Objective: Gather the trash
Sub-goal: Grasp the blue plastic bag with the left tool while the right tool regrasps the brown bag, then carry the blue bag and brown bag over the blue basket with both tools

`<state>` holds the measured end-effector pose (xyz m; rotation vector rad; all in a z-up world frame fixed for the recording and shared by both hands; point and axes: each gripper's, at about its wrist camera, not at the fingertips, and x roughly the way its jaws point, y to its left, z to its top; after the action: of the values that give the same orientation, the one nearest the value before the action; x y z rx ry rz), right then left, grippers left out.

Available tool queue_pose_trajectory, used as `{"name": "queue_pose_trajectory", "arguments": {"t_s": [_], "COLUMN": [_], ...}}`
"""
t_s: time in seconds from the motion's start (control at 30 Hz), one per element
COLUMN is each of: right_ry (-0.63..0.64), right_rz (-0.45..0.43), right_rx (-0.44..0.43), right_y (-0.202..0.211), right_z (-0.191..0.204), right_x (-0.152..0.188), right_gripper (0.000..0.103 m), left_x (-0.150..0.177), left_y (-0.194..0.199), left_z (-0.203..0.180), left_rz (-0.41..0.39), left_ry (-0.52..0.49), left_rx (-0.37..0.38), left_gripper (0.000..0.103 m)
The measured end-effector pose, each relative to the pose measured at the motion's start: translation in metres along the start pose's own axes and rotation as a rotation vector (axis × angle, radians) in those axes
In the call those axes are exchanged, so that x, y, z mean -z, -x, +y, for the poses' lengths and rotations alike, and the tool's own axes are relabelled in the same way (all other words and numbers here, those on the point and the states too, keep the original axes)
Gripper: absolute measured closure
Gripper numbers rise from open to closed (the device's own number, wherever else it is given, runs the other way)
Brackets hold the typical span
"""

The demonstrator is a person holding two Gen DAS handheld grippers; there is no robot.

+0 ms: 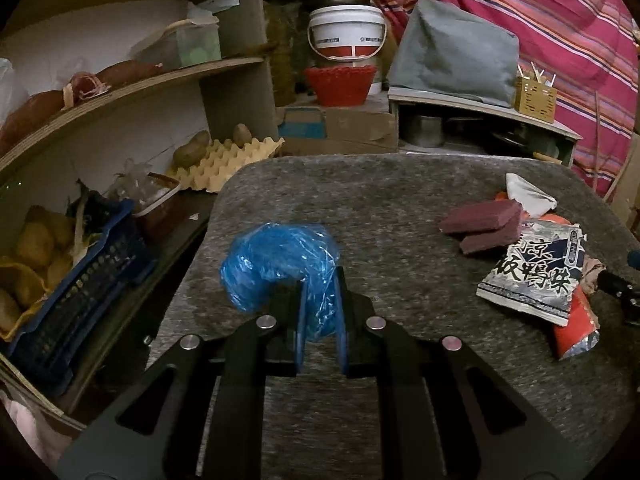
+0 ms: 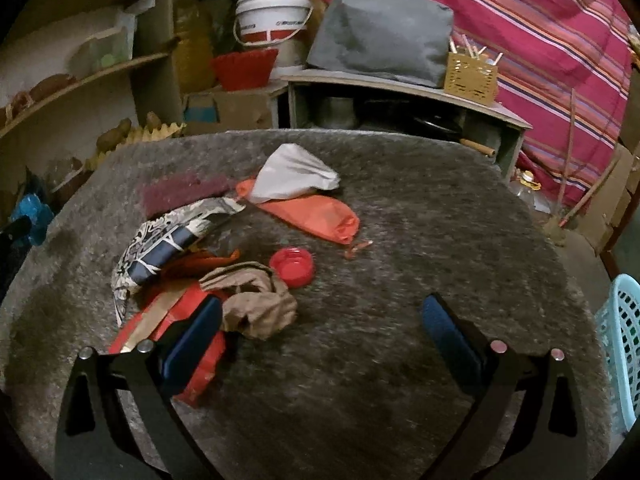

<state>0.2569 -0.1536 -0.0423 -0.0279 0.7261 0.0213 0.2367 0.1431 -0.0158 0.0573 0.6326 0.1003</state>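
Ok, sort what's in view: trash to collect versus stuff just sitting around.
Trash:
blue plastic bag, held by left hand-held gripper
snack wrapper
orange bag
red cap
white paper

Just lying about:
egg tray
white bucket
grey cover

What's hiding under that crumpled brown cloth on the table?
The brown cloth lies on a red packet, beside the red lid. The packet's middle is covered by the cloth and the open right gripper's finger. Whether anything else sits underneath cannot be seen.
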Motion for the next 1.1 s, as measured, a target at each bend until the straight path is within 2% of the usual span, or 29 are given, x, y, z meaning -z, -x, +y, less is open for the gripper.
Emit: {"name": "queue_pose_trajectory", "arguments": {"t_s": [0.23, 0.33, 0.47, 0.63, 0.83, 1.1], "right_ry": [0.033, 0.054, 0.079, 0.058, 0.002, -0.098], "right_rz": [0.054, 0.072, 0.029, 0.004, -0.041, -0.111], "right_rx": [-0.049, -0.117, -0.116, -0.108, -0.062, 0.052], "right_y": [-0.017, -0.020, -0.007, 0.008, 0.035, 0.082], "right_z": [0.011, 0.017, 0.018, -0.003, -0.053, -0.142], "right_x": [-0.002, -0.002, -0.002, -0.003, -0.002, 0.003], "right_gripper": [0.033, 0.063, 0.065, 0.065, 0.065, 0.065], "left_x": [0.000, -0.001, -0.003, -0.009, -0.017, -0.022], "left_y": [0.000, 0.002, 0.004, 0.010, 0.026, 0.048], "left_z": [-0.006, -0.011, -0.019, -0.030, -0.064, -0.128], "left_rz": [0.001, -0.005, -0.010, -0.023, -0.063, -0.102], "left_ry": [-0.013, -0.019, -0.028, -0.032, -0.059, -0.117], "left_rx": [0.000, 0.002, 0.003, 0.010, 0.040, 0.079], "left_gripper": [0.092, 0.092, 0.092, 0.092, 0.092, 0.092]}}
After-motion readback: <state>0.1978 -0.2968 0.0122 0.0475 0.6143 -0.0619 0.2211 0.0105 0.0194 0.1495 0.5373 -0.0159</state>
